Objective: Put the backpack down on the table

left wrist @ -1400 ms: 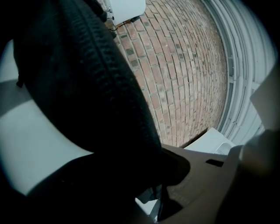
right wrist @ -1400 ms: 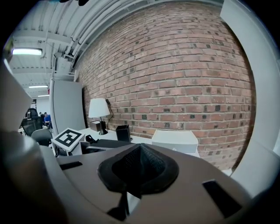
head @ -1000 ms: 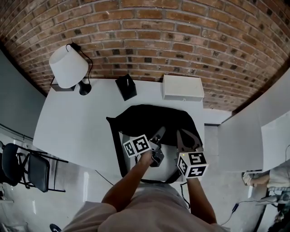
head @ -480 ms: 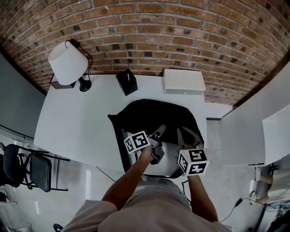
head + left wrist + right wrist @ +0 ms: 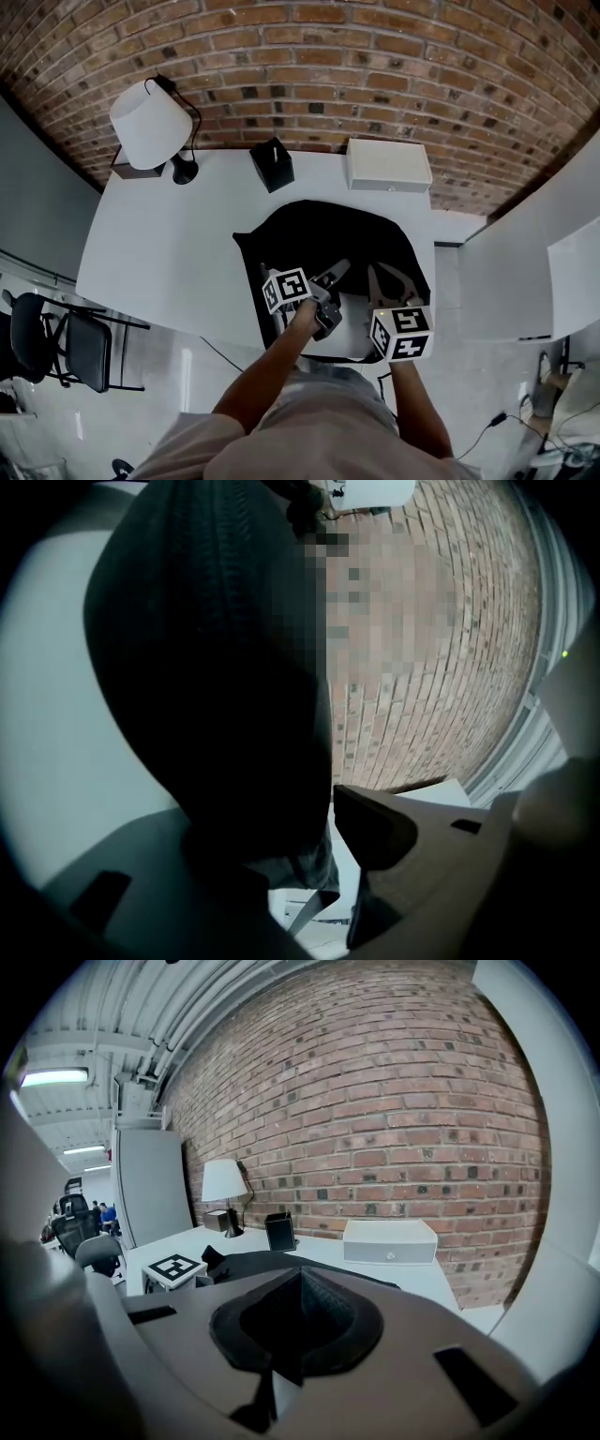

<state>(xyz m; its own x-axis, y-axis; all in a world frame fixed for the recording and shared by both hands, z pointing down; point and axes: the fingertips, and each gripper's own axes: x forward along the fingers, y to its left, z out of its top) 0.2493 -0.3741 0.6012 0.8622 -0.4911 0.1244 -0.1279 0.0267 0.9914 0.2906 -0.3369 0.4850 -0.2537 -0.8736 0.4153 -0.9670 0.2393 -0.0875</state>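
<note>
The black backpack [image 5: 328,242] lies on the white table [image 5: 169,244], near its front edge. My left gripper [image 5: 334,277] is at the pack's near side. In the left gripper view the pack [image 5: 206,667] bulges against one jaw while the other jaw stands off the fabric. The left gripper [image 5: 300,841] is opening. My right gripper [image 5: 389,281] is at the pack's near right corner. In the right gripper view its jaws [image 5: 298,1321] are closed together on a fold of black backpack fabric, and the rest of the pack [image 5: 272,1262] lies flat beyond them.
A white lamp [image 5: 150,122] stands at the table's far left. A small black box [image 5: 273,164] and a white box [image 5: 388,164] sit by the brick wall. A black chair [image 5: 56,342] is left of the table and a white cabinet [image 5: 506,272] is to its right.
The backpack has sunk and spread flatter on the table. Both grippers have come down slightly with it toward the near edge.
</note>
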